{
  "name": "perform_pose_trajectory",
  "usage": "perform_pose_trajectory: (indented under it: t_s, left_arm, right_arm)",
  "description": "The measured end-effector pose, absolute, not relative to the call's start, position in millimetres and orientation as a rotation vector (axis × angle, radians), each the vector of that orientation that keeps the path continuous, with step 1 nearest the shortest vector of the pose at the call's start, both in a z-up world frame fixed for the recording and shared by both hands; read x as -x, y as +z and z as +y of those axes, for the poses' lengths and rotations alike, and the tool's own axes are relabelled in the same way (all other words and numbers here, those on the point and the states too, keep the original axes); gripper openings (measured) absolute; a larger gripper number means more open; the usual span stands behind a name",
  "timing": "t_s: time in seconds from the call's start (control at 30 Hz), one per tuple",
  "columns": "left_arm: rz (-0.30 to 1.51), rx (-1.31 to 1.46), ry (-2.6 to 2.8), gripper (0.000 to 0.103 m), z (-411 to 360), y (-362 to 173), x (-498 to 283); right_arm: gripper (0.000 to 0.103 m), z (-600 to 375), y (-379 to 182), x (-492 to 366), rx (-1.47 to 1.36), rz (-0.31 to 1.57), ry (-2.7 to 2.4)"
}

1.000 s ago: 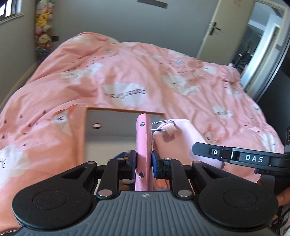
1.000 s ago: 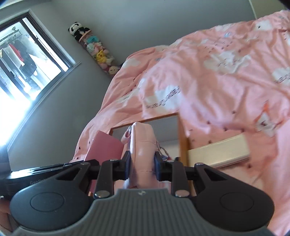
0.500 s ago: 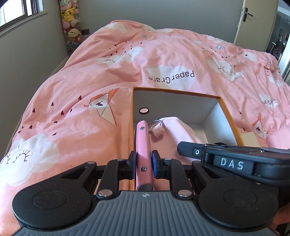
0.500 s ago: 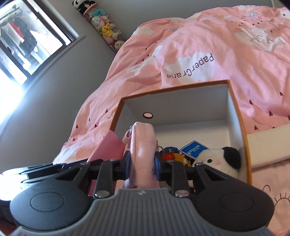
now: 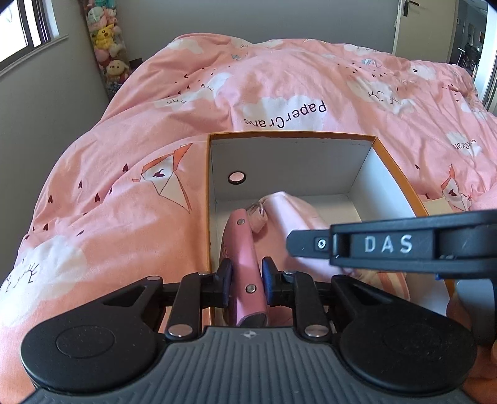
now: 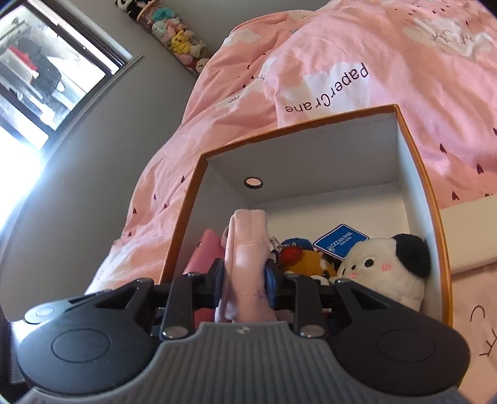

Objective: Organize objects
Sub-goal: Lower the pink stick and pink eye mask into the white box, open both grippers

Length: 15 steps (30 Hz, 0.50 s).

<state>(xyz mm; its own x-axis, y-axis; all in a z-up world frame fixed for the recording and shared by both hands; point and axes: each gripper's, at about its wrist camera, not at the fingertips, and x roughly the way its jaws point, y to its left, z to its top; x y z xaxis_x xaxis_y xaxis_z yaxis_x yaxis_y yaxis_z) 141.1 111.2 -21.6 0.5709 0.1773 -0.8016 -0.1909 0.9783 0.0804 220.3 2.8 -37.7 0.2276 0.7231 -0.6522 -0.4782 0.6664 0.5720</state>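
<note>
An open orange-rimmed white box [image 5: 292, 135] [image 6: 413, 146] lies on the pink bed. My left gripper [image 5: 247, 279] is shut on a stiff pink flat item [image 5: 245, 248] held edge-up at the box's left wall. My right gripper [image 6: 243, 279] is shut on a soft pale-pink pouch [image 6: 248, 245] with a metal ring, inside the box. The right gripper's black body [image 5: 388, 245] crosses the left wrist view. In the box lie a panda plush [image 6: 382, 270], a blue card [image 6: 340, 242] and an orange toy [image 6: 306, 261].
A pink duvet [image 5: 279, 87] covers the bed around the box. A white box lid [image 6: 469, 230] lies to the box's right. A tube of plush toys [image 5: 107, 40] stands in the far-left corner by a window [image 6: 37, 77]. A door [image 5: 413, 21] is at the far right.
Both grippers have tilted down and moved forward over the box with their pink items. The box's inside and its toys have come into view.
</note>
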Motion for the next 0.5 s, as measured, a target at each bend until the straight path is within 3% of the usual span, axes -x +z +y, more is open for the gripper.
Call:
perform_pose_trajectory:
  t_s: [0.5]
  left_arm:
    - [0.911,0.154,0.084,0.032,141.5,-1.6,-122.8]
  right_arm:
    - [0.028,22.9,-49.9,-223.6,-0.274,1.078,0.873]
